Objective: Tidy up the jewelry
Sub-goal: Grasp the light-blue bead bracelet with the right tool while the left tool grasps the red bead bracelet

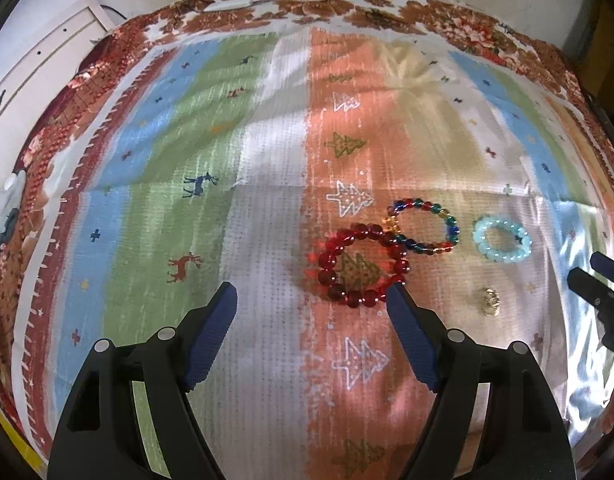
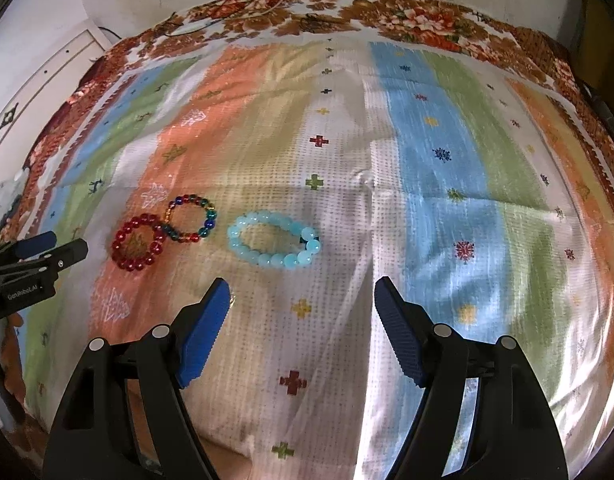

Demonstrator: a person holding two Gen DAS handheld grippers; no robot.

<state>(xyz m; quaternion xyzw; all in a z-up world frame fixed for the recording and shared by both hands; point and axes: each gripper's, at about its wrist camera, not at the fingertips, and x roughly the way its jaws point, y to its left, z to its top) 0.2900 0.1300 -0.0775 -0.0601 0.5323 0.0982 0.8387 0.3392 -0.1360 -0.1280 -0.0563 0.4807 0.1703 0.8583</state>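
Three bead bracelets lie in a row on a striped cloth. The red bracelet is just ahead of my left gripper, whose right fingertip reaches its near edge. That gripper is open and holds nothing. The multicoloured bracelet touches the red one, with the light blue bracelet to its right. A small gold piece lies nearer. My right gripper is open and holds nothing, just short of the light blue bracelet. The red and multicoloured bracelets lie to its left.
The striped cloth covers a floral bedspread against a wall. A white cabinet stands at the far left, and cables run along the back. Each gripper shows at the edge of the other's view.
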